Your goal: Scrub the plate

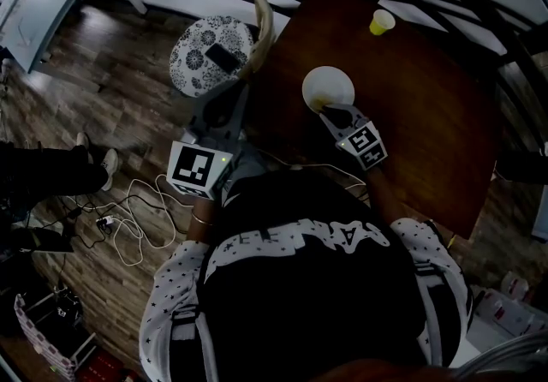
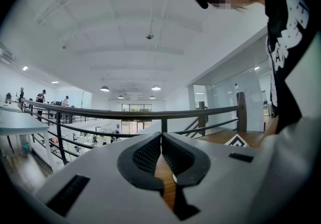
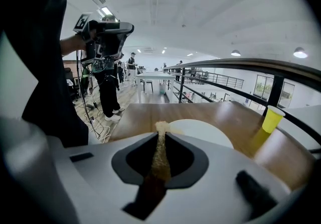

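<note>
The plate [image 1: 330,82] is white, round and plain. It lies flat on the dark wooden table [image 1: 428,106], just above the middle of the head view. In the right gripper view it shows as a pale oval [image 3: 206,131] at the centre, its near part hidden behind the jaws. The scrub pad [image 3: 160,150] is a thin, tan, coarse strip standing on edge, clamped between the right gripper [image 3: 161,135] jaws. Its frayed tip pokes out at the plate's near left rim, seen in the head view as a tan spot [image 1: 318,104].

Brown wooden worktop [image 1: 428,115] carried white plate [image 1: 328,86] toward its near-left corner, yellow cup [image 1: 381,22] upright by far edge, well apart.
</note>
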A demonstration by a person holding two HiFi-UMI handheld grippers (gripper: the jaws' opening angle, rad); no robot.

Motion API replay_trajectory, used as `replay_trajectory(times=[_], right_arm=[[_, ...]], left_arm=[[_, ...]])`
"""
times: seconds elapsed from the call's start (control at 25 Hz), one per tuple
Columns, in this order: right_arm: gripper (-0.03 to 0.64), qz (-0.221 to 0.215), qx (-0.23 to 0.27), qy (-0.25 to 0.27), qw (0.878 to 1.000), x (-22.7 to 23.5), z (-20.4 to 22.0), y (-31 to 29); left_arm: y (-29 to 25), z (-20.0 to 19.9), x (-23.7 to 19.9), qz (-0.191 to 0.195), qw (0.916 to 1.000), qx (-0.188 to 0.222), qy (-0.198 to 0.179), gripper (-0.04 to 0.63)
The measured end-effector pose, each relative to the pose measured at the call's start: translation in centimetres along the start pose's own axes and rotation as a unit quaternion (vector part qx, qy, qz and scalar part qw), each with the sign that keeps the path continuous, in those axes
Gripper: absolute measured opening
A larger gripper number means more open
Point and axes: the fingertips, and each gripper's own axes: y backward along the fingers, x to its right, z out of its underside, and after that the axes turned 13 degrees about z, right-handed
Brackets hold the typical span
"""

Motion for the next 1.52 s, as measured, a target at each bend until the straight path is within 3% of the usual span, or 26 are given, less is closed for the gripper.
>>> replay_trajectory(times=[0.24, 0.92, 1.12, 1.32, 1.52], right_arm=[[0.049, 0.032, 0.053, -0.036, 0.997, 1.5, -2.4, 1.3], [0.049, 0.092, 0.094, -0.125, 0.983, 5.9, -2.8, 5.9], [0.049, 0.125, 0.113, -0.158, 0.973, 7.2, -3.5, 6.8], [0.049, 0.147, 0.129, -0.223, 0.955, 8.2, -4.8, 6.9], [0.049, 0.167, 0.141, -0.225, 0.95, 9.1, -7.1, 6.0]], left_arm=[[-0.1, 0.1, 0.7, 0.001, 1.0, 0.0, 0.005, 0.015], [-3.9, 0.7, 3.9, 0.05, 0.9987, -0.008, 0.011, 0.015], [-4.6, 1.0, 3.5, 0.077, 0.9968, -0.019, 0.009, 0.015], [-5.5, -0.4, 1.6, 0.092, 0.9956, -0.015, 0.002, 0.015], [-6.0, -0.7, -0.4, 0.112, 0.9935, -0.021, 0.001, 0.015]])
